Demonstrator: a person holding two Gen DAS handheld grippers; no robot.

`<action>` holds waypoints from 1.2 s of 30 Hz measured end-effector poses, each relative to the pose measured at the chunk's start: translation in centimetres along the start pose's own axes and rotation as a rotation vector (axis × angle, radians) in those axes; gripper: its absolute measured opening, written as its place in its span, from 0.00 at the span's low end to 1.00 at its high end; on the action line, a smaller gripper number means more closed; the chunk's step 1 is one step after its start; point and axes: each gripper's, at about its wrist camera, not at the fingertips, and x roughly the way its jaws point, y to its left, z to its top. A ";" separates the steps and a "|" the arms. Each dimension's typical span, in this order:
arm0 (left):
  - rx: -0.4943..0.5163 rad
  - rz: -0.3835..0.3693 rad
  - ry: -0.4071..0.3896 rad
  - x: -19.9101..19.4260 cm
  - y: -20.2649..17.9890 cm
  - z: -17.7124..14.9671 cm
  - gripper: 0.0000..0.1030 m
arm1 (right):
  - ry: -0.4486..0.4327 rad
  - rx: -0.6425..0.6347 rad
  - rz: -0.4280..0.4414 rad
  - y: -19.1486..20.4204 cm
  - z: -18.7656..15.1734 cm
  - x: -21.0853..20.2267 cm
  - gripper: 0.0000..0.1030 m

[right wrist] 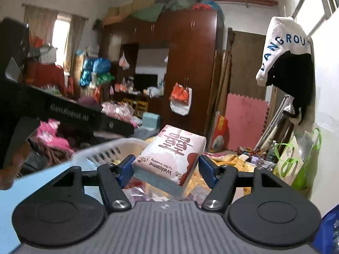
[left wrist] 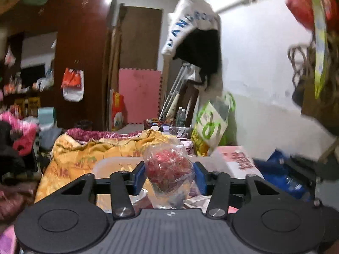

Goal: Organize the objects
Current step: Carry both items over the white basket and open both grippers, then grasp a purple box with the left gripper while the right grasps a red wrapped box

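Right gripper [right wrist: 166, 167] clamped on a tissue pack [right wrist: 170, 160], blue pads [right wrist: 127, 167] pressing its two sides. Pack tilted, lifted clear of the bedding, printed in dark red with a large double-happiness character and "Welcome To Our Wedding". White slotted laundry basket [right wrist: 110, 151] just left of the pack, lower in frame. Black bar [right wrist: 70, 112] of another gripper device crossing above the basket, lettered "GenRobot.AI". Yellow quilt [right wrist: 224, 163] beyond the right finger. Dark brown wardrobe [right wrist: 190, 63] behind, an orange-and-white bag [right wrist: 180, 100] hanging on its door. Pink foam mat [right wrist: 244, 122] leaning by the wall. White bag with blue letters [right wrist: 281, 42] hung high at right, black cloth beneath.
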 end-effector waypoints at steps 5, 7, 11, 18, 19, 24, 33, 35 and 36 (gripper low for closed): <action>-0.024 0.058 0.026 1.3 0.8 -1.3 0.82 | -0.017 0.044 -0.022 -0.7 -1.3 -1.7 0.99; -0.044 0.041 -0.017 -0.9 1.0 -2.3 0.82 | -0.042 0.102 0.013 -1.1 -2.1 -4.2 1.00; 0.003 -0.036 -0.067 -6.4 -0.3 -7.0 0.91 | -0.065 0.193 0.071 -2.2 -6.2 -8.6 1.00; 0.152 -0.070 0.153 -3.1 -4.7 -13.4 0.91 | 0.076 0.287 -0.051 -4.1 -12.1 -8.5 1.00; 0.158 -0.069 0.182 -1.9 -5.3 -13.9 0.91 | 0.082 0.301 -0.064 -4.5 -12.2 -8.2 1.00; 0.152 -0.006 0.259 1.0 -5.5 -16.0 0.71 | 0.096 0.385 -0.017 -4.4 -12.2 -7.2 1.00; 0.090 0.001 0.182 -3.0 -0.4 -17.0 0.41 | 0.179 0.316 0.009 0.6 -12.0 -2.6 0.97; 0.072 0.016 0.149 -4.1 1.2 -17.1 0.41 | 0.193 0.294 -0.020 1.6 -11.6 -1.9 0.96; 0.078 0.024 0.121 -4.6 1.8 -17.1 0.41 | 0.196 0.298 -0.033 1.8 -11.4 -1.8 0.95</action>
